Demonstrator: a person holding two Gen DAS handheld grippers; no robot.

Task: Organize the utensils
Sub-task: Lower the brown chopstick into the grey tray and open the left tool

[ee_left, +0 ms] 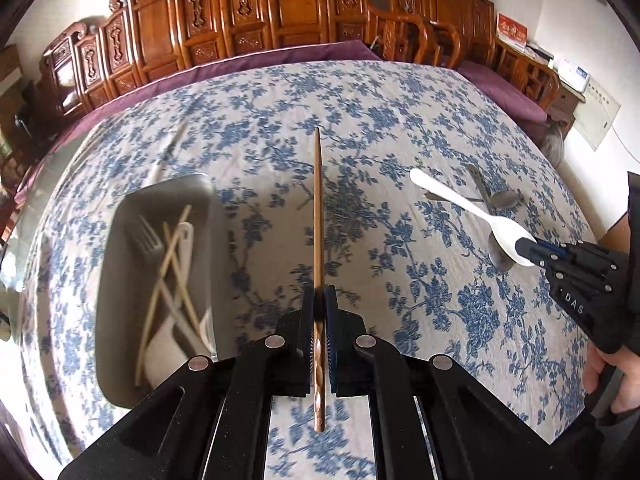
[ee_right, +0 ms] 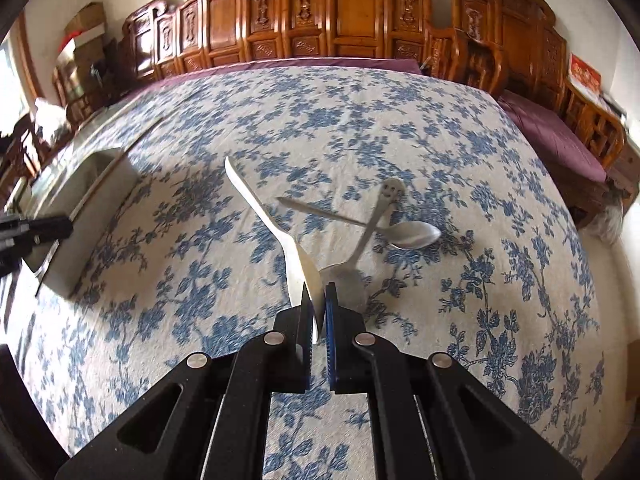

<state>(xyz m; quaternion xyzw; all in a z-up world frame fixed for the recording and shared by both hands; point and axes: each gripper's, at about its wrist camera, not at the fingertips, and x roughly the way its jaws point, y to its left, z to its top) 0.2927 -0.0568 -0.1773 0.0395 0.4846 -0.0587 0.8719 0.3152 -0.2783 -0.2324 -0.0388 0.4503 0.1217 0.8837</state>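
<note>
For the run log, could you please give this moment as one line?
left gripper: shut on brown chopstick | right gripper: shut on white spoon | tray: holds utensils | metal spoons: on tablecloth

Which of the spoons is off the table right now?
The white spoon, clamped by its bowl in the right hand-held gripper. The metal spoon lies on the tablecloth.

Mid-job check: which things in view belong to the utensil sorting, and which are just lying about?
Job: brown wooden chopstick in left gripper; white plastic spoon in right gripper; grey rectangular tray; two crossed metal spoons.
Lying about: carved wooden chairs; red card.
</note>
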